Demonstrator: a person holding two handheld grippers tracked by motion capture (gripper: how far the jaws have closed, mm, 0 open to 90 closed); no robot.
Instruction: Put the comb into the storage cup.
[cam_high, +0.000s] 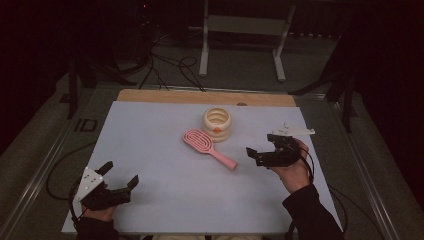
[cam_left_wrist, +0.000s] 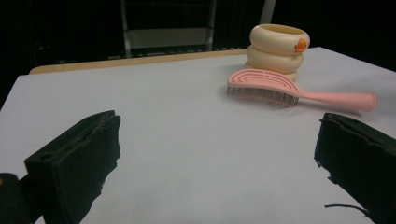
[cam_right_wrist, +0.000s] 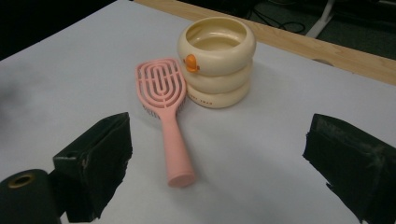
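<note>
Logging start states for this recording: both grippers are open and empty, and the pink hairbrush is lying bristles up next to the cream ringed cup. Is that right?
Not quite: the pink hairbrush lies bristles down, as the left gripper view shows. The rest holds: it lies next to the cream ringed cup, and the left gripper and right gripper are both open and empty.
</note>
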